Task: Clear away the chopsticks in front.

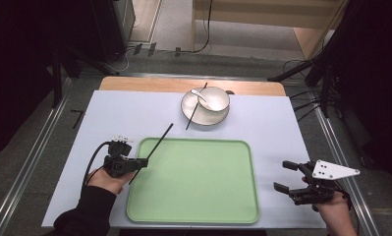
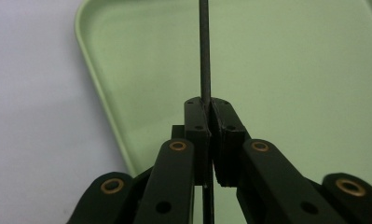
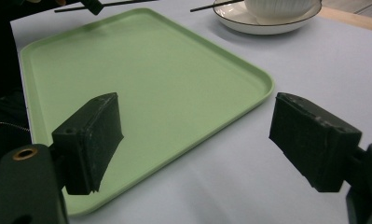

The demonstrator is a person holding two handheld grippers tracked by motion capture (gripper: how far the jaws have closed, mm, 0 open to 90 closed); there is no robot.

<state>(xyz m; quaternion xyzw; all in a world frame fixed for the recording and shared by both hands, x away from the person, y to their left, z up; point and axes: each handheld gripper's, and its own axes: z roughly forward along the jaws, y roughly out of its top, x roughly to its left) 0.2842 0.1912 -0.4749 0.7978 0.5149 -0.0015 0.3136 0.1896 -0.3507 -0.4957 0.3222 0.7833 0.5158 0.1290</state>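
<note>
A thin black chopstick (image 1: 160, 141) is pinched in my left gripper (image 1: 144, 161), which is shut on it at the left rim of the green tray (image 1: 198, 187). The stick slants up and away over the tray's far left corner. In the left gripper view the pads (image 2: 196, 116) clamp the chopstick (image 2: 204, 46) above the tray (image 2: 291, 70). A second chopstick (image 1: 195, 108) leans on a white plate (image 1: 189, 114) that holds a white bowl (image 1: 216, 101) and a spoon (image 1: 201, 95). My right gripper (image 1: 280, 175) is open right of the tray, with nothing between its pads (image 3: 93, 140).
Everything rests on a pale sheet (image 1: 115, 113) covering the table, with a wooden strip (image 1: 149, 84) along the far edge. In the right gripper view the tray (image 3: 151, 70) lies ahead and the plate (image 3: 267, 25) farther back. Dark stands and cables flank the table.
</note>
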